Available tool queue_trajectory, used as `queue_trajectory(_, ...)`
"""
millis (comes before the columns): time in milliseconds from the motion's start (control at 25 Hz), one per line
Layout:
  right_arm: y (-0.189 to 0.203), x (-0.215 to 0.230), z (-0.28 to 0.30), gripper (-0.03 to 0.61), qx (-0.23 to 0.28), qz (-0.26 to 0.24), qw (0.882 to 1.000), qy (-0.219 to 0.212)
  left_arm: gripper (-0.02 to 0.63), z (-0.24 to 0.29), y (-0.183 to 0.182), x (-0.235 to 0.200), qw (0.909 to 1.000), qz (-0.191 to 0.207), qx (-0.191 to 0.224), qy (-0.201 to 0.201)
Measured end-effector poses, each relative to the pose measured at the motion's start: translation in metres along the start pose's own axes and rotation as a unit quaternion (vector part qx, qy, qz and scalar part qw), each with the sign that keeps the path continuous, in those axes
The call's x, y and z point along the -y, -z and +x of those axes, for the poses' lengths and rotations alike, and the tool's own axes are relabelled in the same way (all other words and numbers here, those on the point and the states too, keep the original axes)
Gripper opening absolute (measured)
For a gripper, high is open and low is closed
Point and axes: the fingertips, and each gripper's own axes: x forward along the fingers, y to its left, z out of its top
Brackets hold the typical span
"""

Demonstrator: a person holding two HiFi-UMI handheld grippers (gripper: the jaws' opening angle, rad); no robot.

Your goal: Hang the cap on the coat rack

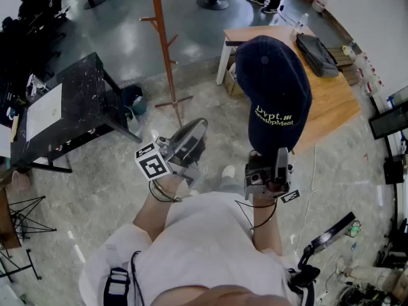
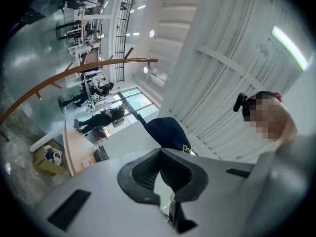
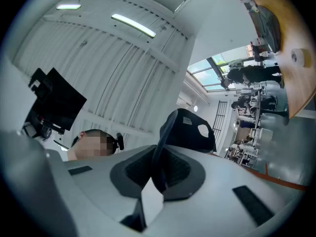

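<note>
Head view first: the person stands some way back from the wooden coat rack (image 1: 163,43), which rises from the floor ahead of them. The navy baseball cap (image 1: 275,88) is lifted in the air to the right of the rack and well apart from it. From this camera it appears in front of a wooden worktop (image 1: 335,107) that also stands to the right of the rack. The right tool (image 1: 273,159) points upward and holds the cap by its brim. In the right gripper view the brim passes edge-on between the two pads, which press on it, and the crown stands above them. The left tool (image 1: 194,132) is between the rack and the cap, with its jaws brought together and nothing between them.

I judge that the step in hand is to carry the cap across to the rack, and the hanging itself is not yet begun. To do it well, the grip on the brim should not loosen on the way, because the crown is heavy above the pads and may swing. I would choose one of the short slanted pegs (image 1: 171,42) on the near side of the rack and bring the open underside of the crown above its tip. Then I would lower the cap until the peg carries the weight, and open the right tool only after that. The empty left tool could steady the crown if it tilts.
</note>
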Motion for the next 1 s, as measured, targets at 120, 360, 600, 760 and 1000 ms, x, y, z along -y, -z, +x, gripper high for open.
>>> queue_trajectory(120,0.001,-0.002,0.000,0.046,0.004,0.002,1.000,-0.008,0.008,-0.003,0.001,0.001,1.0000,0.004,0.000,0.000)
queue_trajectory(360,0.003,0.019,0.005,0.046,0.002,0.011,1.000,-0.014,0.008,-0.003,-0.007,-0.013,0.9998,0.015,0.006,-0.013)
queue_trajectory(600,-0.005,0.039,-0.005,0.046,0.015,0.022,0.999,-0.019,0.008,0.008,0.001,-0.027,0.9993,0.029,-0.006,-0.022)
queue_trajectory(760,-0.018,0.095,0.013,0.046,0.019,0.032,0.999,-0.002,0.008,0.044,-0.015,-0.071,0.9991,0.017,-0.015,-0.037)
queue_trajectory(1000,-0.062,0.159,0.025,0.046,0.034,0.032,0.999,0.002,0.008,0.103,-0.019,-0.116,0.9982,0.019,-0.036,-0.044)
